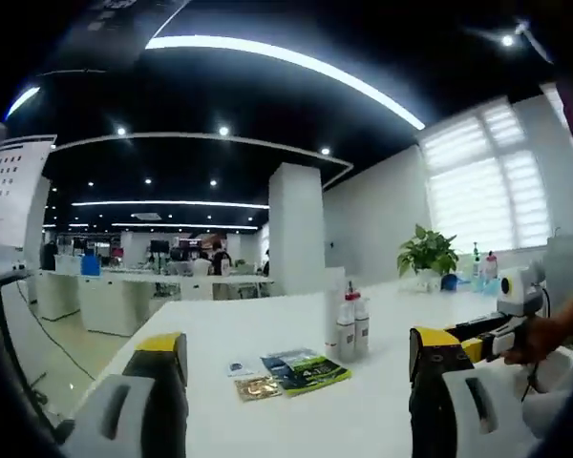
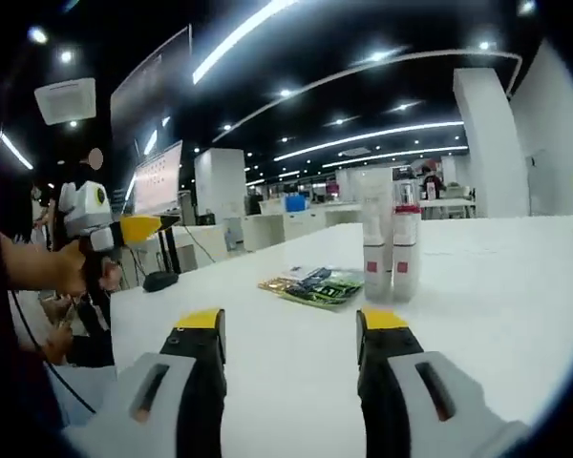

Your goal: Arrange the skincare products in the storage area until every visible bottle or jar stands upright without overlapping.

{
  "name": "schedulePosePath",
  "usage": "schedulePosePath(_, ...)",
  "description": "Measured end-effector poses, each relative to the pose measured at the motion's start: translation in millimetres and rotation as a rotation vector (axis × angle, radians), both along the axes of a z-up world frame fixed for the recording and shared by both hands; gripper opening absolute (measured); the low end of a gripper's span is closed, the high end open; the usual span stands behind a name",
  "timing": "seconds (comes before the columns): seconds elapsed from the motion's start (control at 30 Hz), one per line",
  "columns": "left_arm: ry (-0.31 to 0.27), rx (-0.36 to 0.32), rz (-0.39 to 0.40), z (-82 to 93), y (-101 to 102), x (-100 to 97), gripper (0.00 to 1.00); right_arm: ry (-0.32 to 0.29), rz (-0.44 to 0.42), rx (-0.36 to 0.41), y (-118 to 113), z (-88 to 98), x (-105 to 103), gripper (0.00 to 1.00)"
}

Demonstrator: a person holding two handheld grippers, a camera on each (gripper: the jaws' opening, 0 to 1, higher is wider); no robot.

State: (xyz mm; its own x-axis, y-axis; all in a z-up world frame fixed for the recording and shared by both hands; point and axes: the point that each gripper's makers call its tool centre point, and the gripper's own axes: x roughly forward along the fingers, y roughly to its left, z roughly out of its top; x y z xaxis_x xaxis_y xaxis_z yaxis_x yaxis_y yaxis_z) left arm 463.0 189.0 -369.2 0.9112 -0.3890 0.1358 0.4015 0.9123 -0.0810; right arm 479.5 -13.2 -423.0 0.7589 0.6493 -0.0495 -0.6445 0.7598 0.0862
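Observation:
Several white skincare bottles [image 1: 351, 322] with red caps stand upright close together on the white table [image 1: 267, 324]. In the right gripper view the same bottles [image 2: 392, 243] stand just beyond my right gripper [image 2: 291, 339], which is open and empty. Flat sachets [image 1: 291, 372] lie on the table left of the bottles; they show as green and gold packets [image 2: 313, 284] in the right gripper view. My left gripper [image 1: 296, 358] is open with nothing between its jaws. The other gripper [image 1: 501, 324] enters from the right, held by a hand.
A potted plant [image 1: 427, 254] and small bottles [image 1: 484, 265] stand at the table's far right by the window. A black mouse-like object [image 2: 159, 281] lies near the table's left edge. Counters, a white pillar [image 1: 295, 229] and people fill the background.

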Motion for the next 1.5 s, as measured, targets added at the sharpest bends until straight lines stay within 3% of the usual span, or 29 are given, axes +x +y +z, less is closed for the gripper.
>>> schedulePosePath(0.2,0.002,-0.075,0.004,-1.5,-2.8,-26.9,1.00,-0.020,-0.091,0.071,-16.9,27.0,-17.9,0.75)
schedulePosePath(0.43,0.050,-0.068,-0.020,-7.5,-9.2,-45.0,0.97,-0.033,-0.139,0.083,-26.1,44.5,-30.1,0.83)
schedulePosePath(0.63,0.033,-0.054,-0.021,-0.7,-7.8,-53.6,0.92,-0.033,-0.133,0.062,-20.7,46.8,-31.9,0.86)
schedulePosePath(0.83,0.059,-0.028,-0.022,-11.8,-6.0,-50.0,0.90,-0.057,-0.153,0.086,-24.4,56.1,-25.2,0.86)
schedulePosePath(1.03,0.041,-0.006,-0.034,-4.4,-9.0,-43.6,0.90,-0.039,-0.205,0.092,-39.1,52.3,-13.7,0.87)
schedulePosePath(1.5,0.056,-0.086,-0.037,-8.6,-8.5,-41.3,0.89,-0.050,-0.194,0.064,-39.3,51.4,-19.1,0.90)
